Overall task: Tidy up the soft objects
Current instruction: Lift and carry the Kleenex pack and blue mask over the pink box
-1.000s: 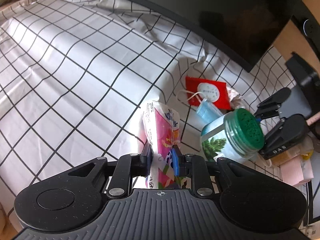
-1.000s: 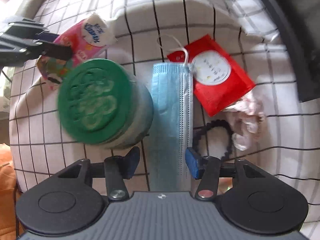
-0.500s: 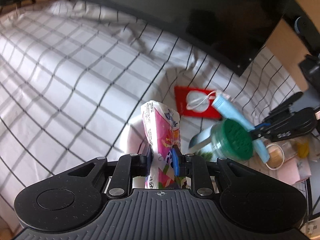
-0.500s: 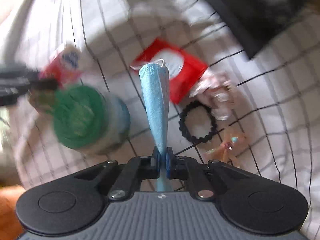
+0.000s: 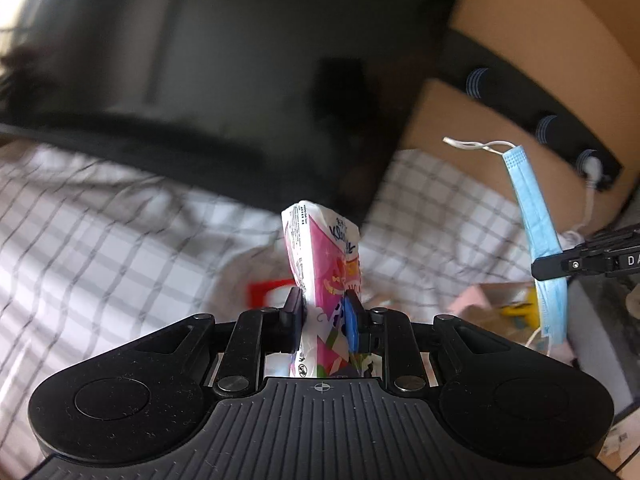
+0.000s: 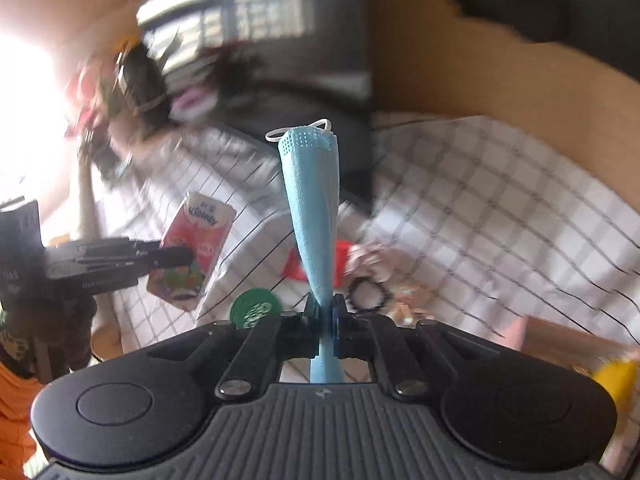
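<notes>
My left gripper (image 5: 325,312) is shut on a pink and white tissue pack (image 5: 324,256), held upright above the checked cloth (image 5: 120,232). From the right wrist view the same tissue pack (image 6: 196,248) shows at the left, in the left gripper (image 6: 176,258). My right gripper (image 6: 324,316) is shut on a folded blue face mask (image 6: 312,208), which stands up from the jaws with its white ear loop on top. The left wrist view shows that face mask (image 5: 536,220) hanging in the right gripper (image 5: 548,268) at the right edge.
A red packet (image 6: 340,256), a black hair tie (image 6: 366,294), a pale scrunchie (image 6: 372,254) and a green-lidded jar (image 6: 254,310) lie on the checked cloth. A large dark screen (image 5: 240,80) stands behind. A cardboard box (image 5: 504,304) sits at the right.
The right gripper closed on the blue mask and lifted it off the cloth. Both grippers rose, the left still holding the tissue pack, and the views tilted up toward the screen.
</notes>
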A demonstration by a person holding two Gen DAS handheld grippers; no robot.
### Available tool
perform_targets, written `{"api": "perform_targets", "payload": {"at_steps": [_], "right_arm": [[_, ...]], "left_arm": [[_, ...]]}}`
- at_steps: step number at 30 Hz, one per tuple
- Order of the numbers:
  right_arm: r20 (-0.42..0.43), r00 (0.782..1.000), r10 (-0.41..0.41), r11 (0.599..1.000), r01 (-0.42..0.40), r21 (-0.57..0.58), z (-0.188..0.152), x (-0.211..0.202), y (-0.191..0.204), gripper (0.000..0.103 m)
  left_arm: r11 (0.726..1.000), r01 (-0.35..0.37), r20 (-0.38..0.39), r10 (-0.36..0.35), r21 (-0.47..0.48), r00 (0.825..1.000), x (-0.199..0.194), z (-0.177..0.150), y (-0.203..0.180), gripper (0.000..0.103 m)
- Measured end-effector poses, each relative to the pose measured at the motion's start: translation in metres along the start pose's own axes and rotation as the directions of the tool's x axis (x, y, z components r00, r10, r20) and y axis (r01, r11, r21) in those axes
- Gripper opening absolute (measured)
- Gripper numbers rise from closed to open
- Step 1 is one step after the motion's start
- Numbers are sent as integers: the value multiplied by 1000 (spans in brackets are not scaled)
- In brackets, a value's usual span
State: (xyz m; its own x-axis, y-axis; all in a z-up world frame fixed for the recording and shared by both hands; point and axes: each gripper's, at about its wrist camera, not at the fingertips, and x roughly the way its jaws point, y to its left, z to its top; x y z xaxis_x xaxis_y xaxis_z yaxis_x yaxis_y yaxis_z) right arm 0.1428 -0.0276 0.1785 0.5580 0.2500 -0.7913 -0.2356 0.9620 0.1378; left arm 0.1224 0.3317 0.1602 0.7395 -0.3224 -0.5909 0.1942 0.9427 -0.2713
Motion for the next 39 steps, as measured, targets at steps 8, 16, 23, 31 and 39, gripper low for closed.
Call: {"api": "perform_targets", "payload": {"at_steps": [8,16,23,31,39], "right_arm": [[153,971,-183,974,158,163,-58,-71,-70,6],[225,924,-308,901,207,382,-119,-93,-149,6],[212,918,-335,883,227,410,-148,-69,-180,6],[187,950,-252,903,161,398,-155,-37,-193,6],[14,965,-261,905,240,353,-167,32,-198,6]], "left_arm": [[984,175,-57,-172,45,983,42,5,-98,24],[957,291,-171,-285,10,943,104,-15,-193,24],[936,353,-175,-348,-1,921,164,-53,-255,26],[972,224,-369,-183,70,911,222,-83,-274,35],[979,178,-232,-152,98,961,189,-49,-268,33]]}}
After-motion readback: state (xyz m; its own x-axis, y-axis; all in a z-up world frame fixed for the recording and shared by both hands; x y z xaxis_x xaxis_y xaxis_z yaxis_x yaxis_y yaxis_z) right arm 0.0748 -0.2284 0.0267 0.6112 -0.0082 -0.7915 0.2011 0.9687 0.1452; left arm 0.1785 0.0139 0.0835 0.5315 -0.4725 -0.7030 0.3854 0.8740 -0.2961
